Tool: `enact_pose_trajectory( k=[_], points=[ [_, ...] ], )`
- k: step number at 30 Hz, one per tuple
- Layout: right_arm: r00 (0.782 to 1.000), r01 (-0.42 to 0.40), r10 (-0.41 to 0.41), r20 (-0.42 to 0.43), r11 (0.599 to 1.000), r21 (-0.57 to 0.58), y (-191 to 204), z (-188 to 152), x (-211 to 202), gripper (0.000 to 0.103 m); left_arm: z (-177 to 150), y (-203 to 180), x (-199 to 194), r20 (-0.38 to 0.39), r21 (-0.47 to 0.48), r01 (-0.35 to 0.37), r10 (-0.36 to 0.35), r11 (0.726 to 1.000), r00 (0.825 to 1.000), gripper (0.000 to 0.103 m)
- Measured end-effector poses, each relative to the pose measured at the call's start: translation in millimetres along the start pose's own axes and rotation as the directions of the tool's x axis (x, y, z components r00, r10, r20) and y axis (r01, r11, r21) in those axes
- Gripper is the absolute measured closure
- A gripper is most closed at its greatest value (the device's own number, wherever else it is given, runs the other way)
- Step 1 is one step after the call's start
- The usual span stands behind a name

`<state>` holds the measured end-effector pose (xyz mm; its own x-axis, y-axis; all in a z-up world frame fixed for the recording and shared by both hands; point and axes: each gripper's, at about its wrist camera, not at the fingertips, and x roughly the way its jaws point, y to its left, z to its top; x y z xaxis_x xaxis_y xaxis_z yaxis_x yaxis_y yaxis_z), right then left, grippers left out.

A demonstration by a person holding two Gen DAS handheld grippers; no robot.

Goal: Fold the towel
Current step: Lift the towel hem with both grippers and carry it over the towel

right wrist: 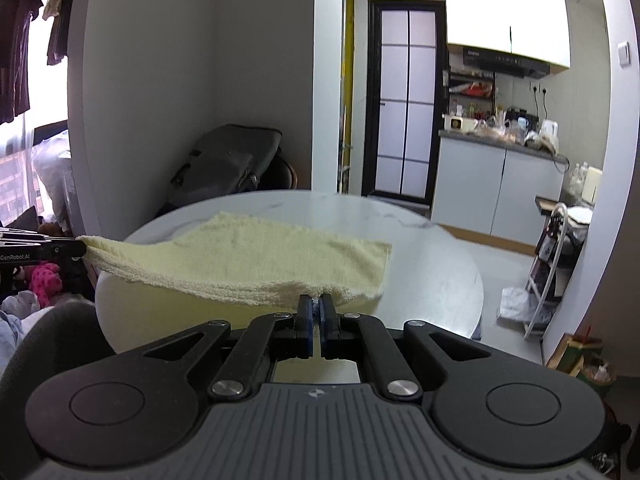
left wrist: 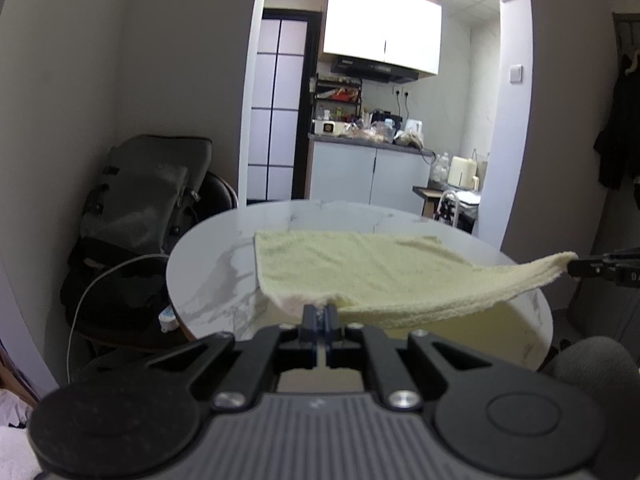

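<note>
**Soft towel, pinched at both near corners**

The pale yellow towel (left wrist: 352, 264) is light, limp terry; it sags between your grips, so keep hold at the corners. Its long axis runs side to side along the near edge, its far half lying on the round marble surface (left wrist: 208, 264). Your left hand-held gripper (left wrist: 319, 312) and right hand-held gripper (right wrist: 316, 306) are each clenched on a towel corner.
</note>
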<state>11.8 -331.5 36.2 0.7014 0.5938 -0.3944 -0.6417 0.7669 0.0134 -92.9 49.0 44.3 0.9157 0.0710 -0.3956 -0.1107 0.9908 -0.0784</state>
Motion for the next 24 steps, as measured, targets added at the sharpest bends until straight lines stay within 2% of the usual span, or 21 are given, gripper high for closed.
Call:
enact_pose_trajectory(
  k=[6,15,24],
  points=[
    [1.000,0.000,0.000,0.020,1.000,0.002,0,6,-1,0.099,4,-1,-7,0.017,0.001,0.000,0.000,1.000,1.000,0.100],
    [1.000,0.021,-0.022,0.014,0.999,0.041,-9,-4,7,0.099,-5,-6,7,-0.018,0.001,0.014,-0.014,1.000,1.000,0.100],
    [1.000,0.021,-0.021,0.019,0.999,0.033,-8,1,9,0.099,5,-3,16,-0.005,0.004,0.012,-0.012,1.000,1.000,0.100]
  ],
)
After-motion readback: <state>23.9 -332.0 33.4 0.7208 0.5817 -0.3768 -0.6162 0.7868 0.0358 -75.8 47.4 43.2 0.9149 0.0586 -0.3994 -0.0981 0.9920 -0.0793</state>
